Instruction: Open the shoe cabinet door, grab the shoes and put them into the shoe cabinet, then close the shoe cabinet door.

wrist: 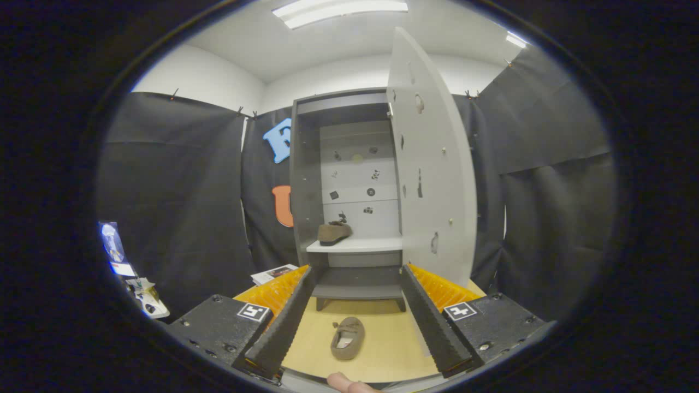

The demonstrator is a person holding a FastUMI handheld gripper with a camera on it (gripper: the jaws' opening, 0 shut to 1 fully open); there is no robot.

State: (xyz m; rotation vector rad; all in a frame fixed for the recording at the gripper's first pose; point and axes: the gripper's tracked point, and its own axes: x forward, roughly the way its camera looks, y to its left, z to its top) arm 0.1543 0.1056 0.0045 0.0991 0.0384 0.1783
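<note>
The grey shoe cabinet (306, 180) stands ahead with its door (431, 164) swung wide open to the right. One brown shoe (334, 232) rests on the white shelf (377, 245) inside, toward the left. A second brown shoe (348, 338) lies on the wooden floor (390, 344) between my fingers, below the cabinet. My gripper (355, 360) is open, its fingers spread wide on either side of the floor shoe and touching nothing.
A fingertip (349, 383) of a person shows just below the floor shoe. Some printed papers (273, 273) lie on the floor left of the cabinet. A small stand with white objects (143, 295) sits further left. Black cloth walls surround the booth.
</note>
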